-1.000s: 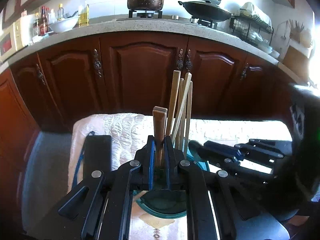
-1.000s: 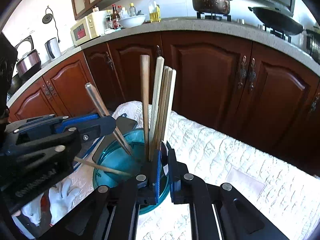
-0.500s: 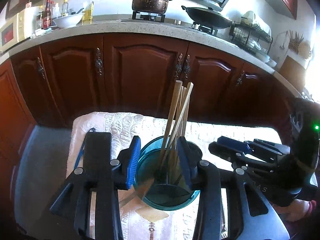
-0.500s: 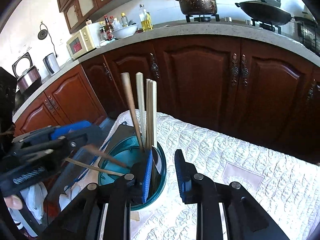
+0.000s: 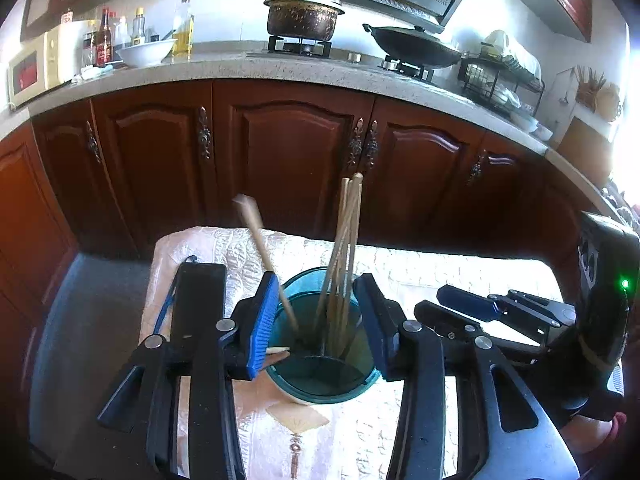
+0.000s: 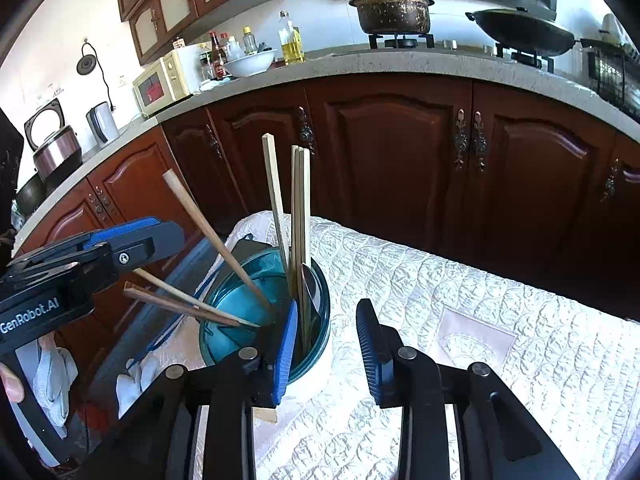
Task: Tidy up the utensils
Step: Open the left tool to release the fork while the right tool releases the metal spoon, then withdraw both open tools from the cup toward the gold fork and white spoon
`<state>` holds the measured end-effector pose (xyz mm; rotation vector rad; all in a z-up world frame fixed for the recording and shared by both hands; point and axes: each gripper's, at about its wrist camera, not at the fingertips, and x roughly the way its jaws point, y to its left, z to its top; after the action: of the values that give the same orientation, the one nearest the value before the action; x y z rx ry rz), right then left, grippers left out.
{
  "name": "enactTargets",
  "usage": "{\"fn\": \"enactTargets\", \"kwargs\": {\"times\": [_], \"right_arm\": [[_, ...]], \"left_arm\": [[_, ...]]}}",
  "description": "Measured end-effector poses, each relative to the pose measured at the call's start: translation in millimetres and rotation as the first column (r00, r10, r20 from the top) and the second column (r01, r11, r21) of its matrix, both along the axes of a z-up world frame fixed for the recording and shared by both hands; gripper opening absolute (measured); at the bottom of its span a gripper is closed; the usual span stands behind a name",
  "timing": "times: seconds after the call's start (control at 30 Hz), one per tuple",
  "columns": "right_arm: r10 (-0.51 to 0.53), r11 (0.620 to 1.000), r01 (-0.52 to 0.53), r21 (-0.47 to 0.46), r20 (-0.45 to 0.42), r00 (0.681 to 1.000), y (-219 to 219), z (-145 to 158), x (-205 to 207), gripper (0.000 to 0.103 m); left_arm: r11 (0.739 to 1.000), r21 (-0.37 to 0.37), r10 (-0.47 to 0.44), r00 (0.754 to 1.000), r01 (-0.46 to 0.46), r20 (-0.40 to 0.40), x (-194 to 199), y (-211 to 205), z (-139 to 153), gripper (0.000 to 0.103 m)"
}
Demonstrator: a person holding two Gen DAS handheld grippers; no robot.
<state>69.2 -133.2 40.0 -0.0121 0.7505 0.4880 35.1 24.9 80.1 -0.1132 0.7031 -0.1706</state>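
Both grippers stand wide open with nothing between their fingers, where a second ago each was clamped on chopsticks. Nearest the lens in the left wrist view, the left gripper (image 5: 322,330) straddles the teal cup (image 5: 320,364), its blue pads spread to either side of the rim. One loose chopstick (image 5: 264,258), blurred at its top, tips away toward the left pad, which reads as a stick just let go and dropping into place. Beside it, the upright bundle of chopsticks (image 5: 344,256) leans on the cup's right wall, tips down inside.

From the right wrist view, the right gripper (image 6: 326,350) is also parted, its left pad just beside the cup (image 6: 316,344) and its right pad over the white quilted cloth (image 6: 460,280). Half a second back it was narrower and closer in. A couple of sticks slant out low over the cup's left side toward the left gripper (image 6: 132,240); I cannot tell whether their tips sit inside.

My judgement: the drop is done, and only the slanted strays need gathering. Farther off, the dark wood cabinets (image 5: 296,160) and the counter close the scene.
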Motion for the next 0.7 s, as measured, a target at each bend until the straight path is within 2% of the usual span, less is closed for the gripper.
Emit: {"fn": "enactTargets", "kwargs": {"times": [0.6,0.7], "right_arm": [[-0.047,0.998,0.049,-0.04,0.054,0.997,-28.9,13.7,-36.8,0.035],[-0.058,0.997,0.061,-0.041,0.067,0.996,-36.0,16.5,-42.9,0.039]], "left_arm": [[0.998,0.047,-0.039,0.997,0.036,0.06,-33.0,-31.6,12.1,0.046],[0.997,0.049,-0.055,0.997,0.052,0.061,-37.1,-39.8,10.5,0.046]]}}
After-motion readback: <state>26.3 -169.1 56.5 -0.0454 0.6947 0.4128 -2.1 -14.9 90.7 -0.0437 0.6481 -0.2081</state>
